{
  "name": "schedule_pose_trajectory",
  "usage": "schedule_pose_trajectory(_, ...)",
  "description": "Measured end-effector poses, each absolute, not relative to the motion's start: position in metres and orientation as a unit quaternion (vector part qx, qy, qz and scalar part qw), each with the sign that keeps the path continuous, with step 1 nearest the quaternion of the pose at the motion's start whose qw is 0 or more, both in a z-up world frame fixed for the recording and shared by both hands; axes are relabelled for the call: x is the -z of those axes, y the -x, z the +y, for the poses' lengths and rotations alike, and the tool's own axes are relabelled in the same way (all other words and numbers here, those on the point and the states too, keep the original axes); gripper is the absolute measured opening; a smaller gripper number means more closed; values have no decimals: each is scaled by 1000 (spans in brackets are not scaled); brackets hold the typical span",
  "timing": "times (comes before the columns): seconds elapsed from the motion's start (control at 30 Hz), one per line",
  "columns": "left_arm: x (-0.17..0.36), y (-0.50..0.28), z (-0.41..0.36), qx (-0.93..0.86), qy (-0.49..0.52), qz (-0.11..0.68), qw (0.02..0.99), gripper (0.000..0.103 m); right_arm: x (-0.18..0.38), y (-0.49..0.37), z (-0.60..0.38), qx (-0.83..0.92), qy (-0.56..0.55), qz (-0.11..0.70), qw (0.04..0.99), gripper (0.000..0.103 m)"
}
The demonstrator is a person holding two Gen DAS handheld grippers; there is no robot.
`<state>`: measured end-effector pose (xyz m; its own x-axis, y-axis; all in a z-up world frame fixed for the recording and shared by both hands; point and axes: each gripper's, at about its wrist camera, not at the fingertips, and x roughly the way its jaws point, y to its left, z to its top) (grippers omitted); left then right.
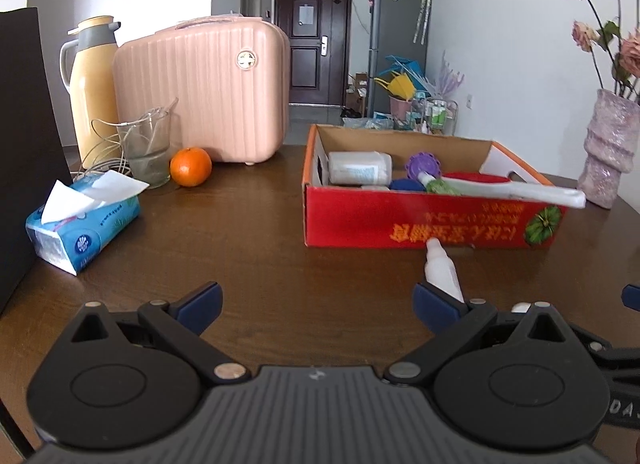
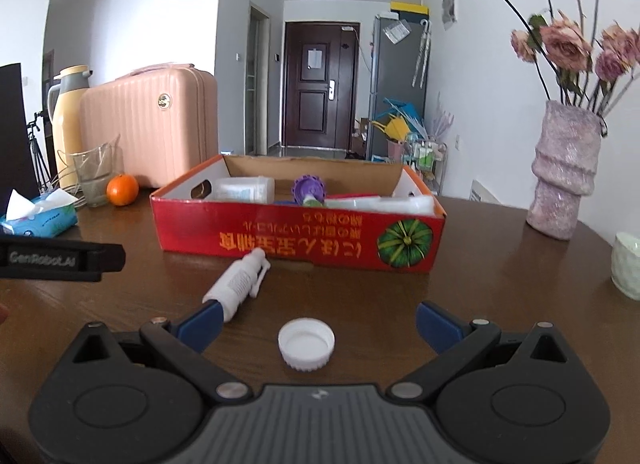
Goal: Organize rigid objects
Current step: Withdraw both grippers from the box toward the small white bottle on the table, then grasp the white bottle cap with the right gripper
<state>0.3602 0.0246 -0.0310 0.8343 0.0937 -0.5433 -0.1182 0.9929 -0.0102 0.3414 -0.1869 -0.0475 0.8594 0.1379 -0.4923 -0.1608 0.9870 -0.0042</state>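
I am holding both grippers' fingers spread and empty; the right gripper [image 2: 316, 324] is framing the cap [image 2: 306, 343], the box [image 2: 296, 240] waiting at twelve o'clock, the bottle [image 2: 238, 282] at eleven.

The left gripper [image 1: 318, 302] is idling over the table [image 1: 240, 232].

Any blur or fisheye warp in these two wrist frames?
Left wrist: white bottle near the red box looks soft, corners vignetted. Right wrist: white cap sharp, roses smeared toward the edge, walls bowed.

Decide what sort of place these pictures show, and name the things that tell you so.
Most likely a lived-in flat: a round dark wooden dining table holds a pink ribbed hard-shell suitcase and a yellow thermos jug, with a dark brown entrance door and a grey fridge beyond.
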Motion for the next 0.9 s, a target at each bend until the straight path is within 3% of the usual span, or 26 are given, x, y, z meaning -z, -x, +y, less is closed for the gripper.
schedule_pose_trajectory(0.5,39,-352,20,-36,25,301,953,103,67,-351,-189,-73,12,298,952,101)
schedule_pose_trajectory(0.7,41,-355,21,-39,29,308,950,103,71,-369,-188,-86,-3,312,946,92)
schedule_pose_trajectory(0.9,42,-356,22,-42,30,310,949,103,79,-389,-179,-95,3,340,936,69)
